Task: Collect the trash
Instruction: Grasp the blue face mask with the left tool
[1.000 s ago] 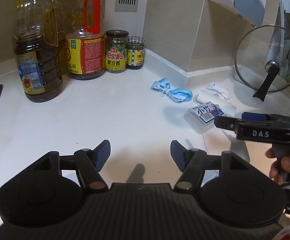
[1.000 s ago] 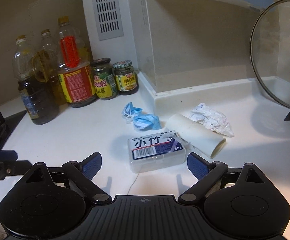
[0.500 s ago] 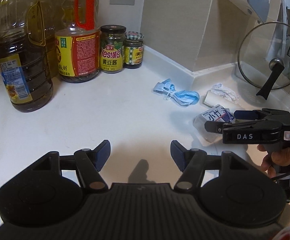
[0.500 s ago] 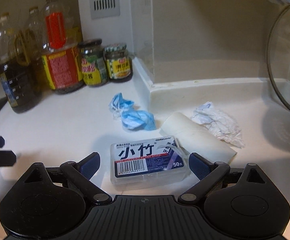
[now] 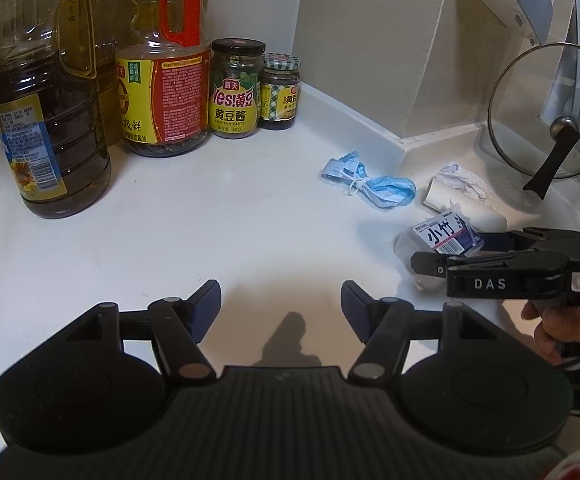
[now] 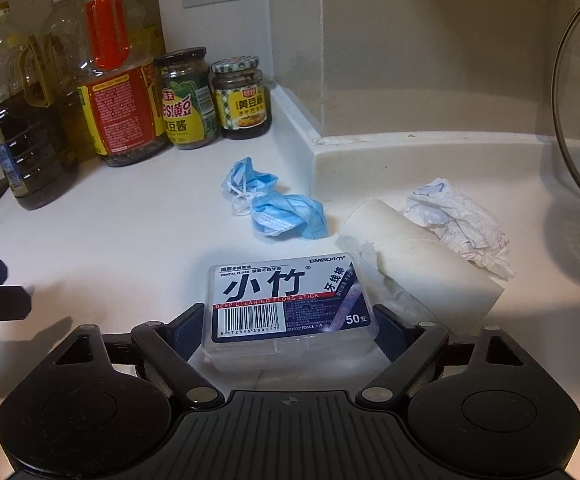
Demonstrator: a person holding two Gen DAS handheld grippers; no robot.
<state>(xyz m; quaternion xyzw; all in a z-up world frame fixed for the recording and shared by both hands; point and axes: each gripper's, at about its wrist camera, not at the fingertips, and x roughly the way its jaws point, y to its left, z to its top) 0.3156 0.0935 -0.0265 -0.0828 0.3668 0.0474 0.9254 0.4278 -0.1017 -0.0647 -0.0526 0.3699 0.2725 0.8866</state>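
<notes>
Straddling the floss box (image 6: pixel 290 312), the right gripper (image 6: pixel 290 330) has a finger just beside each short end; its fingers have just been closing in on the box, yet whether the pads press on it cannot be told. The box is clear plastic with a printed label and a barcode, and it lies flat on the white bench (image 6: pixel 110 232). Seen from the left wrist, the same box (image 5: pixel 439 240) sits between the right gripper's (image 5: pixel 449 252) black fingers, with a hand (image 5: pixel 557 328) on the grip behind.

The left gripper (image 5: pixel 281 304) hangs above bare bench (image 5: pixel 210 240), its fingers apart with nothing between them.

Behind the box lie a cardboard roll (image 6: pixel 421 264) with shreds of paper clinging to it, touching the box's far right corner, a crumpled paper (image 6: pixel 457 224) against the roll, and a crumpled blue face mask (image 6: pixel 274 208) near the raised ledge. Oil bottles (image 6: pixel 118 80) and two sauce jars (image 6: pixel 186 100) stand along the wall at the back left. A glass pot lid (image 5: pixel 549 108) leans upright at the far right.
</notes>
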